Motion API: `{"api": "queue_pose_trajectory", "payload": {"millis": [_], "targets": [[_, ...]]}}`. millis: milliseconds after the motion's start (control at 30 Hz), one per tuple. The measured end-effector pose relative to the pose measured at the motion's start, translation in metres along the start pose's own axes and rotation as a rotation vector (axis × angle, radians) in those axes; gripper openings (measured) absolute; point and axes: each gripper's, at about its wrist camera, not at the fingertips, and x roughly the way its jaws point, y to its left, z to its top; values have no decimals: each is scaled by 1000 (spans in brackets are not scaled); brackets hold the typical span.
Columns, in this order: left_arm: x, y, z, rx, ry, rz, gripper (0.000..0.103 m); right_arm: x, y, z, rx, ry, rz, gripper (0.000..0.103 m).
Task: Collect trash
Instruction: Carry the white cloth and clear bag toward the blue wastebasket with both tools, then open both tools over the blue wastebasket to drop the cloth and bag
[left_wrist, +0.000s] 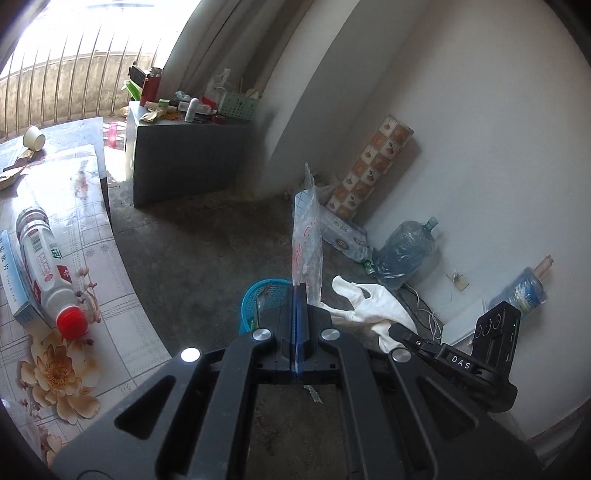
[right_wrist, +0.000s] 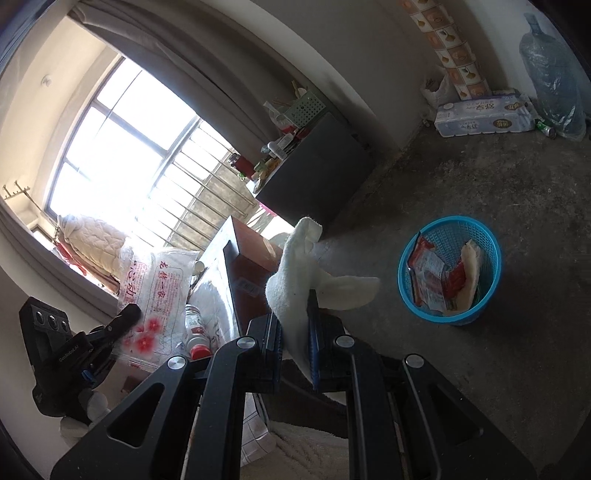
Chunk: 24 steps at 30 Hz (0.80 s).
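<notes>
Two handheld grippers hung over a bare concrete floor beside a table with a floral plastic cover (left_wrist: 110, 325). The left gripper (left_wrist: 298, 291) had its jaws pressed fully together on a clear plastic bag printed in red (left_wrist: 306, 240), which stood up from the fingertips. The right gripper (right_wrist: 295, 317) was nearly closed, pinching a crumpled white cloth (right_wrist: 295, 273) that spilled out past both fingers. The target, a blue mesh waste basket (right_wrist: 448, 269), sat on the floor just below and ahead of the left gripper and off to the right of the right one; it already held red-and-white wrappers (right_wrist: 428, 273) and a pale scrap. More rubbish remained on the table: a plastic drink bottle with a red cap (left_wrist: 44, 266) lying on its side and a tipped paper cup (left_wrist: 34, 138) farther back. The likely trouble was a miss. The bag was light and tall, so once let go it could catch air and drift past the basket's rim. The cloth was loosely bunched and might snag on a finger or drape over the edge. With both grippers close together, one could also knock the other, or tip the light basket.
</notes>
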Motion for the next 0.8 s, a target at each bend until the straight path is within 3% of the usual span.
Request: {"api": "queue_pose_trajectory", "payload": {"millis": [300,500,533,567,600,700,800], "targets": [[169,-25,6,-11,293,-7,0,87,-110,33,217,90,-131,12],[281,-28,10,40,403,57,2,161,-185,66,356,106,-146,17],[299,-26,10,44,418,72,13,174,-198,69,369,108,-127,26],[314,-23,8,48,427,79,33,187,-210,71,384,117,-112,33],[327,-21,7,51,439,86,41,199,-222,71,412,126,-131,43],[347,-16,4,58,464,105,44,222,-245,66,445,168,-188,44],[340,-15,9,56,437,93,44,227,-253,61,445,186,-216,44]]}}
